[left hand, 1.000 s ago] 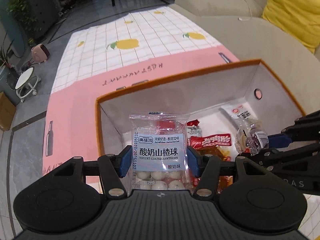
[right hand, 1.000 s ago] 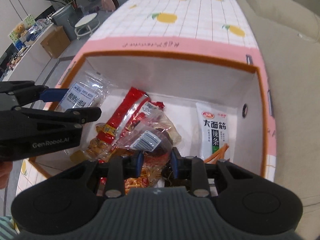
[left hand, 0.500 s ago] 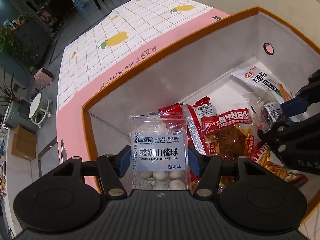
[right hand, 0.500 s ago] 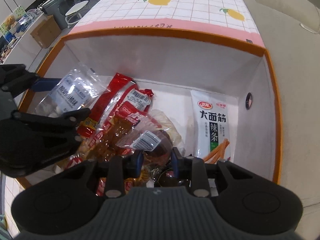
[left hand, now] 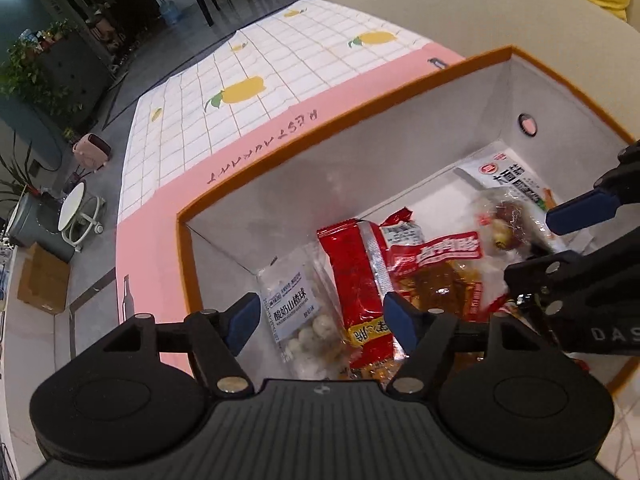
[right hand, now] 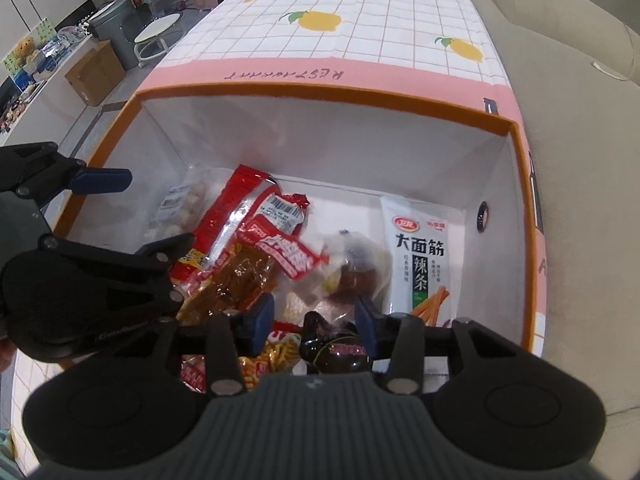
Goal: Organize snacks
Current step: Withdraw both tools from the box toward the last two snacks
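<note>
With both packets now lying loose in the box (left hand: 352,120), I judge the drop-off step finished on both sides. The left gripper (left hand: 320,318) has just been opening; its jaws stand wide, and the hawthorn-ball packet (left hand: 298,316) lies below and between them on the box floor, in the near left corner beside the long red packet (left hand: 356,280), touched by neither pad. The right gripper (right hand: 314,316) has also just been opening; its jaws stand partly apart and grip nothing. The clear-wrapped date snack (right hand: 352,268) rests just beyond its fingertips, beside the white spicy-strip packet (right hand: 416,256), and a dark wrapped snack (right hand: 340,350) lies under the jaws, free as far as I can see.

Both grippers point steeply down into the box, left one over the near left corner, right one nearer the middle, its black frame visible at the right edge of the left camera view.

Next move, as I judge it: lift both clear of the orange rim without snagging a wrapper, then look for remaining snacks. None show on the lemon-print tablecloth (right hand: 360,32) from here.
</note>
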